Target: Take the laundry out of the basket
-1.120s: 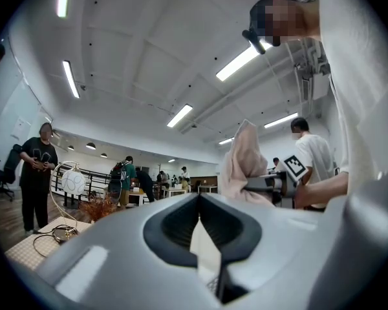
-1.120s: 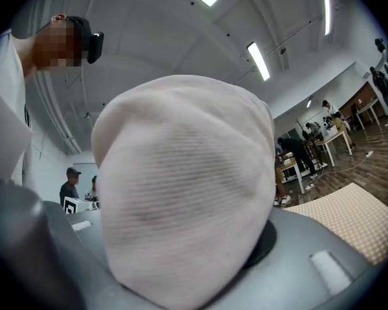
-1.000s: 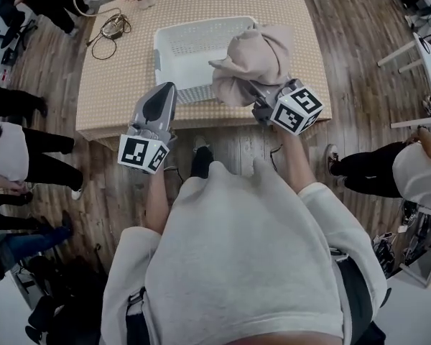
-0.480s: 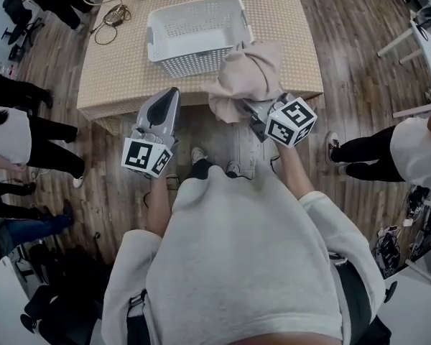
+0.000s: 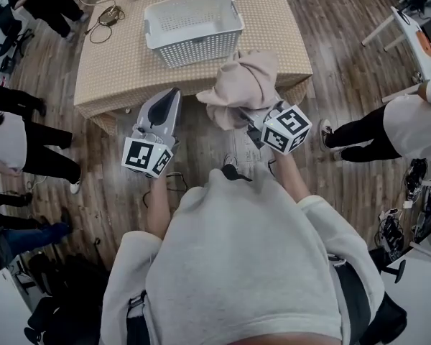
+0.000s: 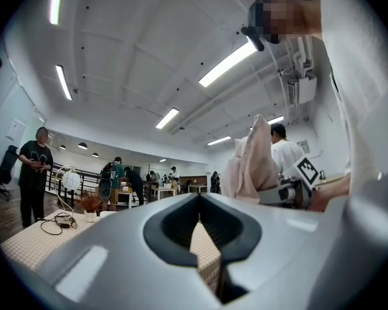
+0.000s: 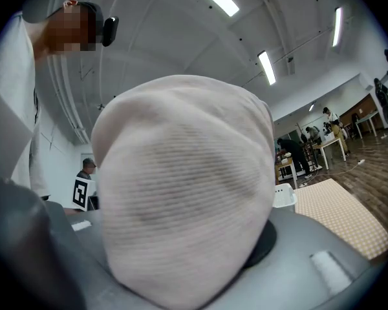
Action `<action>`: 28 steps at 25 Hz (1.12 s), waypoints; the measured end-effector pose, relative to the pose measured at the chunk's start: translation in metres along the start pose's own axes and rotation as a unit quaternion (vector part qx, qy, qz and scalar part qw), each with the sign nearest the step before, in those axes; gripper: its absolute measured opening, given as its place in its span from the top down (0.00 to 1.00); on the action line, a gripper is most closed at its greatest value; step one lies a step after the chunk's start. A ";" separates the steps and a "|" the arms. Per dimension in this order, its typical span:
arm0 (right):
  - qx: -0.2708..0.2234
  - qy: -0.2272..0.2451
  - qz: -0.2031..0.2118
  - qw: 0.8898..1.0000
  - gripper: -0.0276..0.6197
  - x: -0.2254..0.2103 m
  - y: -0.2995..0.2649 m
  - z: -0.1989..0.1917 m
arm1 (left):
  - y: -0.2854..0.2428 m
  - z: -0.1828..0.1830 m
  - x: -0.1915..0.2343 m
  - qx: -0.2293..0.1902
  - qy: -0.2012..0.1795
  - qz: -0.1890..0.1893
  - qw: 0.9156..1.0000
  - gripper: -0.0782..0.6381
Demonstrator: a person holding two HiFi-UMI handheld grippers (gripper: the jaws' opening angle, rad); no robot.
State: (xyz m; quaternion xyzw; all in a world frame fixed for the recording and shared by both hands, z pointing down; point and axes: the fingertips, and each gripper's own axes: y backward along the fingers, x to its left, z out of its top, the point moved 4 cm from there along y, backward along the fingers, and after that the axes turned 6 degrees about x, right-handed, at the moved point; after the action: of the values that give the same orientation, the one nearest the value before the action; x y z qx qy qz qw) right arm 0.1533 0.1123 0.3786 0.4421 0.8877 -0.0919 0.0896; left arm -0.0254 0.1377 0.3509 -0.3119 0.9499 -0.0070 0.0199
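Note:
A white perforated laundry basket [image 5: 194, 20] stands on the beige-clothed table [image 5: 115, 63], and nothing shows inside it. My right gripper [image 5: 248, 112] is shut on a beige garment [image 5: 243, 83], which hangs bunched over its jaws just past the table's near edge. In the right gripper view the garment [image 7: 181, 186] fills the middle and hides the fingertips. My left gripper [image 5: 172, 92] is shut and holds nothing; it is raised beside the table's front edge, left of the garment. The left gripper view shows its jaws [image 6: 199, 199] together and the garment [image 6: 252, 163] to the right.
Cables [image 5: 104, 16] lie on the table's far left corner. People stand at the left [image 5: 14, 149] and the right [image 5: 409, 124]. A white desk [image 5: 416, 34] is at the far right. Wooden floor [image 5: 201, 157] lies between me and the table.
The table and basket have slid up and away in the head view as I backed off. The garment, still gripped, has moved from beside the basket to past the table's near edge.

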 end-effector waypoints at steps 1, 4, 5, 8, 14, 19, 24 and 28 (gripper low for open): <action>0.001 0.001 -0.005 1.000 0.60 0.008 0.004 -0.003 | 0.009 0.000 -0.003 0.001 -0.001 -0.003 1.000 0.88; 0.004 0.001 -0.018 1.000 0.60 0.035 0.014 -0.012 | 0.038 -0.003 -0.012 0.005 -0.002 -0.010 1.000 0.88; 0.005 0.000 -0.023 1.000 0.60 0.044 0.018 -0.017 | 0.048 -0.005 -0.016 0.007 0.001 -0.012 1.000 0.88; 0.013 -0.004 -0.034 0.999 0.60 0.066 0.034 -0.030 | 0.074 -0.010 -0.028 0.009 0.009 -0.014 1.000 0.88; 0.021 -0.008 -0.042 0.999 0.60 0.102 0.057 -0.050 | 0.113 -0.019 -0.051 0.009 0.024 -0.015 1.000 0.88; 0.019 -0.006 -0.038 0.999 0.60 0.109 0.074 -0.052 | 0.121 -0.017 -0.072 0.011 0.019 -0.011 1.000 0.88; 0.016 -0.004 -0.030 0.999 0.60 0.105 0.088 -0.046 | 0.121 -0.007 -0.086 0.007 0.014 0.002 1.000 0.88; 0.017 0.004 -0.026 1.000 0.60 0.100 0.101 -0.044 | 0.114 -0.006 -0.100 0.004 0.012 0.006 1.000 0.88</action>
State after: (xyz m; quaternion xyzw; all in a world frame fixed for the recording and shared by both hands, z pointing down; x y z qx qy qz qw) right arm 0.1719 0.2592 0.3883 0.4211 0.8975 -0.1070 0.0760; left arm -0.0126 0.2895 0.3575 -0.3062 0.9518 -0.0147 0.0103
